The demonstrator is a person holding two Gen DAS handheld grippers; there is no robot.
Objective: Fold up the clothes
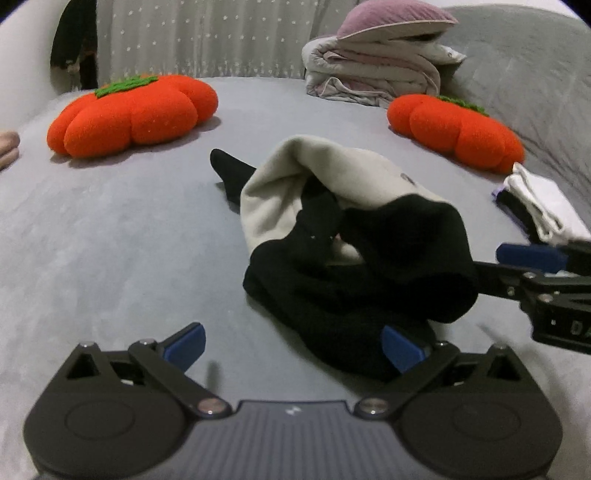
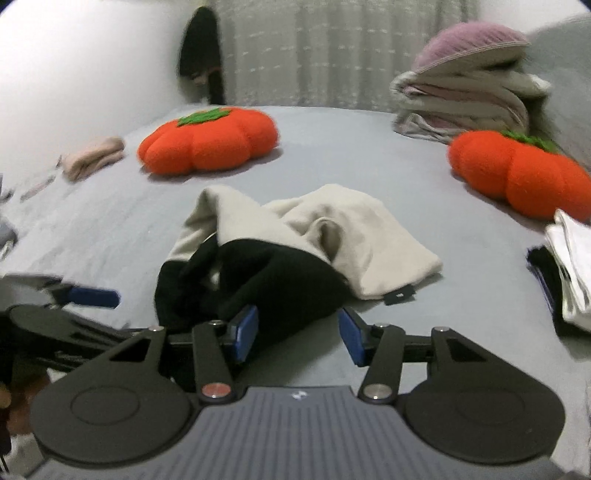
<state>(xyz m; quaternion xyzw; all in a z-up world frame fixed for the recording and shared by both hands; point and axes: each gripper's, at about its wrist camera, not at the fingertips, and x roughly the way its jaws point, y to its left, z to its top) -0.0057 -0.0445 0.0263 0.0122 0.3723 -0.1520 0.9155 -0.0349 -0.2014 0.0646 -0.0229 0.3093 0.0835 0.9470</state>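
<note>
The garment (image 1: pixel 351 236), a crumpled piece with a black part and a beige part, lies in a heap in the middle of the bed (image 1: pixel 110 240). Its black part is nearest, bunched and folded over itself, and the beige part spreads behind it; a small dark tag shows at the beige hem in the right wrist view.

The left gripper (image 1: pixel 293 349) hangs low over the bed with its jaws spread wide and nothing pinched. Its right pad (image 1: pixel 400 347) lies against the near edge of the black cloth, while the left pad stands over bare sheet.

The right gripper (image 2: pixel 301 334) is about half spread. A fold of the black cloth reaches in between its pads and lies against the left one; the right pad (image 2: pixel 352 336) stands apart from it, so nothing is clamped.

A folded pile (image 2: pixel 569 273) of white and dark clothes sits at the right edge of the bed. Further back lie two orange pumpkin cushions, one left (image 1: pixel 133 114) and one right (image 1: pixel 458 129). Behind them, a stack of bedding (image 1: pixel 376 70) carries a purple pillow (image 1: pixel 391 18). A curtain (image 1: pixel 207 37) hangs at the very back.
</note>
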